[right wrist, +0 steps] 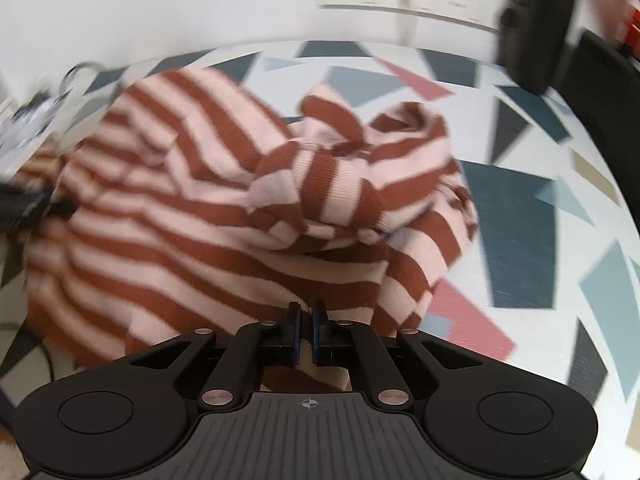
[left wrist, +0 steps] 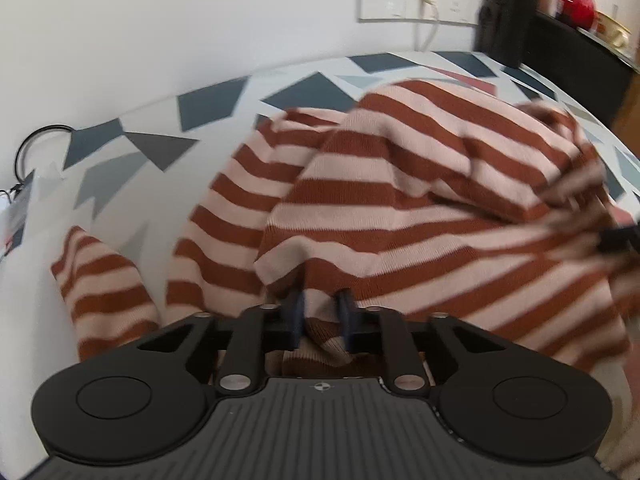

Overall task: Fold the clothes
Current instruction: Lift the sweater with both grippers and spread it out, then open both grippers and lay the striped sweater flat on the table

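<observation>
A worktop under a white cloth printed with grey, blue and pink triangles (right wrist: 520, 216) carries everything, and nearly all of its middle is taken by a rumpled knitted sweater in rust-brown and pale pink stripes (left wrist: 400, 208). The sweater lies bunched rather than flat; its bulk spreads away from both grippers toward the white wall (left wrist: 160, 20), with a sleeve (left wrist: 96, 276) trailing off to the left side in the left wrist view and a twisted heap of folds toward the right in the right wrist view.

The near hem is what matters. The left gripper (left wrist: 322, 316) is clamped on that edge, striped knit pinched between its blue pads, and the right gripper (right wrist: 306, 322) pinches the same near edge further along, its jaws almost together with cloth between them. Each gripper shows at the border of the other's view, so the edge runs across between them, and both hands seem about equally near it.

I'd judge the coming move to be a lift or shake-out to spread the sweater.

No container holds any clothing; a dark bottle (left wrist: 504, 12) stands at the far corner.
</observation>
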Action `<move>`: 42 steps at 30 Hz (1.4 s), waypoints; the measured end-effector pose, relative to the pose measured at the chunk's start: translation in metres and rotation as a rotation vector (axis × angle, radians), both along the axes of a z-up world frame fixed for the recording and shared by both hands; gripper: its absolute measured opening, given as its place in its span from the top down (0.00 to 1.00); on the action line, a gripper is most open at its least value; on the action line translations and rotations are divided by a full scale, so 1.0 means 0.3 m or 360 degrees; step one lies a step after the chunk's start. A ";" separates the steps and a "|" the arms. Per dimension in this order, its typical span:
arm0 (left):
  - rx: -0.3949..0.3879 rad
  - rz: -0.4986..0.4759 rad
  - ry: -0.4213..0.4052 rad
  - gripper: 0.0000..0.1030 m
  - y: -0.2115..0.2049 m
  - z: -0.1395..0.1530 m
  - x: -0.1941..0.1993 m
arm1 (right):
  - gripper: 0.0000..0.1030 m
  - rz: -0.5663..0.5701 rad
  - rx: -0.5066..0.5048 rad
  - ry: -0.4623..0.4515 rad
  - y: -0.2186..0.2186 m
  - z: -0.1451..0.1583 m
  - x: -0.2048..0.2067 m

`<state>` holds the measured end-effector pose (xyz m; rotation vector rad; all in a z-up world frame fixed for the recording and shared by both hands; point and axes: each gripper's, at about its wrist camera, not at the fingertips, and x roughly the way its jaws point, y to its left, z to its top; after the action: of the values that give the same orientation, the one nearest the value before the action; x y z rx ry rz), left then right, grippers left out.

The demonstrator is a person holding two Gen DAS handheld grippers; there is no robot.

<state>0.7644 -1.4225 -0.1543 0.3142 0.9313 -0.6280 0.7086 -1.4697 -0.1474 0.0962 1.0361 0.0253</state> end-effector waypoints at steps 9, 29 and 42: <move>-0.0127 -0.0252 0.0261 0.93 -0.041 -0.003 -0.195 | 0.95 -0.0135 -0.0130 -0.0029 -0.111 -0.011 -0.015; -0.0026 -0.0410 0.0211 0.26 -0.094 -0.006 -0.300 | 0.50 0.0035 -0.0215 -0.0083 -0.113 0.022 -0.215; -0.0032 -0.0385 0.0103 0.86 -0.109 -0.019 -0.263 | 0.73 0.0097 -0.0191 -0.0061 -0.065 -0.021 -0.193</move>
<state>0.6855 -1.4553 -0.1600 0.3940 0.9561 -0.8732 0.6508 -1.4894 -0.1536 -0.0450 1.0001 0.0204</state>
